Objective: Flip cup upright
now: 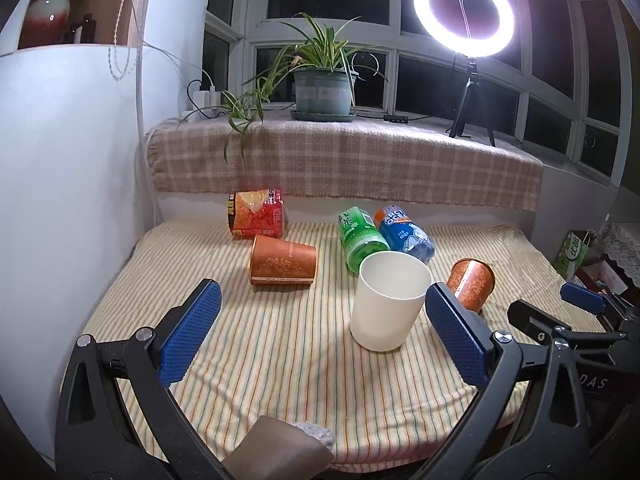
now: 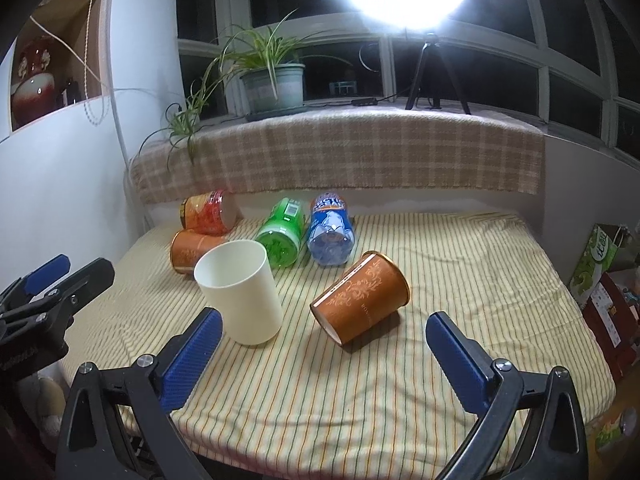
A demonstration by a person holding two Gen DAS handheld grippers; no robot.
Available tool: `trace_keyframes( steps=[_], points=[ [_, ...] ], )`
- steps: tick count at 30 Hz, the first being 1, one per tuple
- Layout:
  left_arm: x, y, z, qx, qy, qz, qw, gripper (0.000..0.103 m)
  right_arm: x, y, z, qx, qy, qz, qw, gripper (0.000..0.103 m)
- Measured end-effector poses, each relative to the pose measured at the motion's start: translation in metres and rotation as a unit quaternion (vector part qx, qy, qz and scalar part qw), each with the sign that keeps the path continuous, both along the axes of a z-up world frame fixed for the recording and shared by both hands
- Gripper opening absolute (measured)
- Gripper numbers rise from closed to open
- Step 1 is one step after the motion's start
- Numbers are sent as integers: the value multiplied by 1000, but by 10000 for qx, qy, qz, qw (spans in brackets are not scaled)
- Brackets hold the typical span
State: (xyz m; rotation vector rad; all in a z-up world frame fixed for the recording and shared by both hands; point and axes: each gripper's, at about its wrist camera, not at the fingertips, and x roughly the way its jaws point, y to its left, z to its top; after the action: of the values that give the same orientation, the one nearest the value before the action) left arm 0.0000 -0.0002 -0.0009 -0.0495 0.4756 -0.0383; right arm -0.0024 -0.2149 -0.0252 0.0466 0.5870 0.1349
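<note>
Table (image 2: 440, 248): striped cloth over the whole top.
Left gripper (image 1: 323, 334): jaws spread wide, holding nothing; near edge, white cup between its fingers, untouched.
Right gripper (image 2: 324, 354): jaws spread wide, holding nothing; near edge.
White cup (image 2: 242, 292): upright, mouth up, centre-left.
Orange cup (image 2: 360, 296): on its side, right of white cup.
Second orange cup (image 1: 282, 260): on its side, far left.
Green bottle (image 2: 280, 238), blue bottle (image 2: 330, 230): lying side by side, far centre.

Home room at night, potted spider plant (image 1: 320, 64) on windowsill, ring light (image 1: 464, 12), striped tablecloth (image 1: 280, 344)
</note>
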Motion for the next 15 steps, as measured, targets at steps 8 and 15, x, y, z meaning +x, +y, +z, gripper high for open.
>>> trace_keyframes(
  steps=[8,15],
  points=[
    [-2,1,2,-21,-44,42,10000,103,-3,2,2,-138,-111,0,9998,103],
    [-2,1,4,-9,-53,28,10000,103,-3,0,4,-108,-132,-48,9998,103]
  ],
)
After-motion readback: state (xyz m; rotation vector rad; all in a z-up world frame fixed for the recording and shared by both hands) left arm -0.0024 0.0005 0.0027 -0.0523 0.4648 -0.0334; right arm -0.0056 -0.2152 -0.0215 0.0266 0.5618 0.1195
